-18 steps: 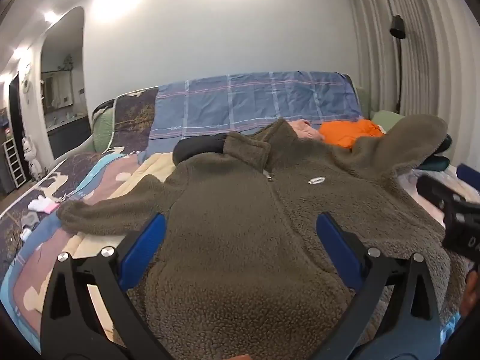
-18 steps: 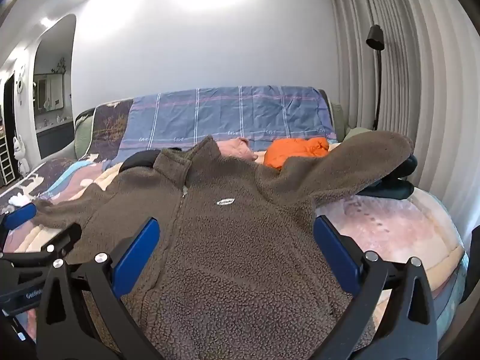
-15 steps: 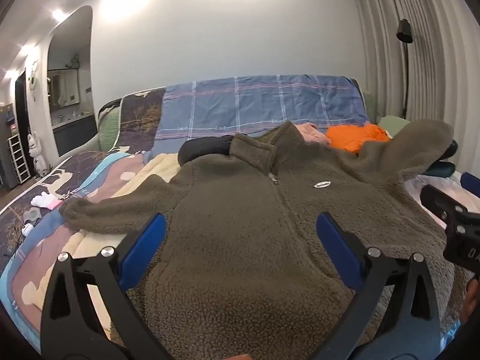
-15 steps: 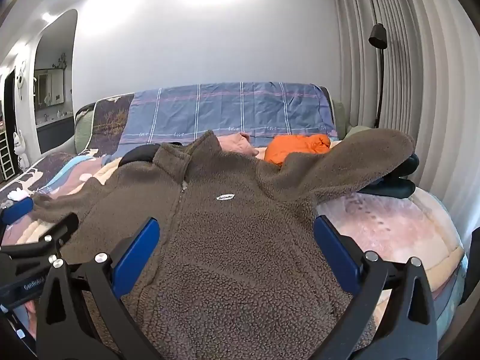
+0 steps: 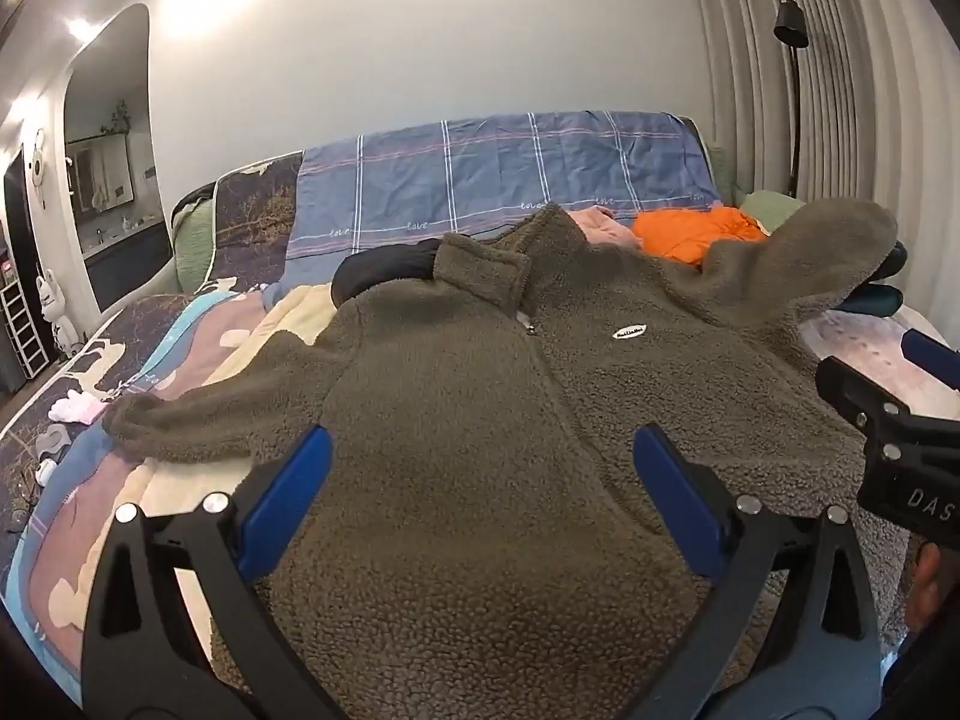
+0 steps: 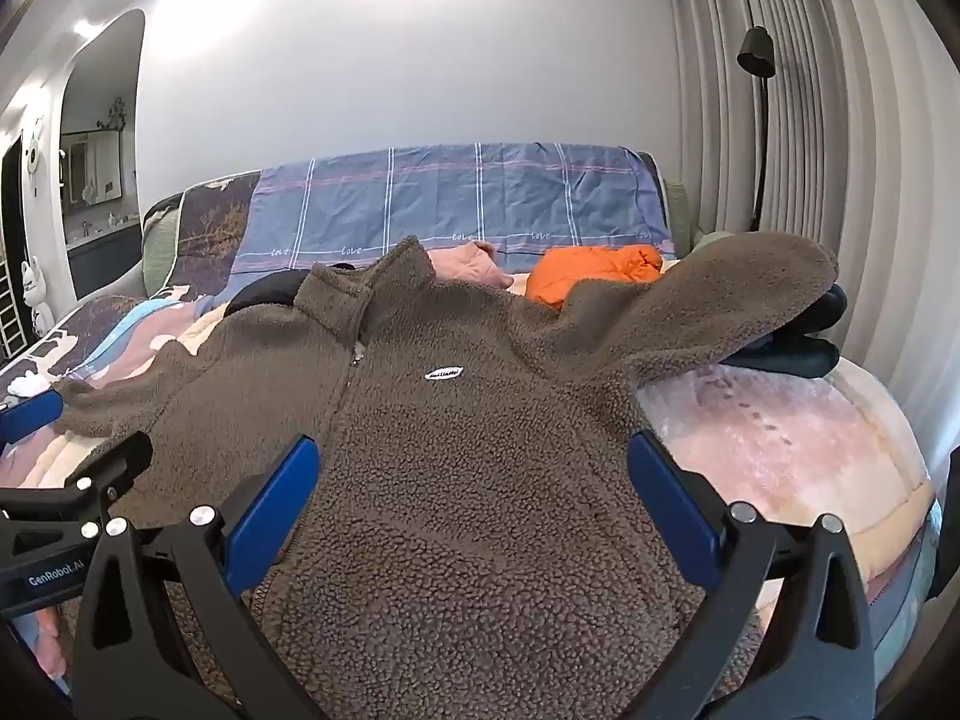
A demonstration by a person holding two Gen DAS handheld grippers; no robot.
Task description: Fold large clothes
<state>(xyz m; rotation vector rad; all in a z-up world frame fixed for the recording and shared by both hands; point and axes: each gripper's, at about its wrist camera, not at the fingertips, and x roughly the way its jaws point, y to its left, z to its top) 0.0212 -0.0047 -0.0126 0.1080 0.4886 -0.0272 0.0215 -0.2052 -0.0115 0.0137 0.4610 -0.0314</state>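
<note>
A brown fleece jacket lies front up on the bed, zipped, collar at the far end. It also shows in the right wrist view. Its left sleeve stretches flat to the left. Its right sleeve rests raised on a pile of dark clothes. My left gripper is open and empty above the jacket's lower body. My right gripper is open and empty, also above the lower body, to the right of the left one.
The bed carries a patterned cover. At its head lie an orange garment, a pink garment, a black garment and a blue checked sheet. Dark folded clothes sit at right. A floor lamp stands by the curtain.
Both grippers have shifted slightly, so the jacket sits a little lower and nearer in view. Both stay open. The jacket has not moved.
</note>
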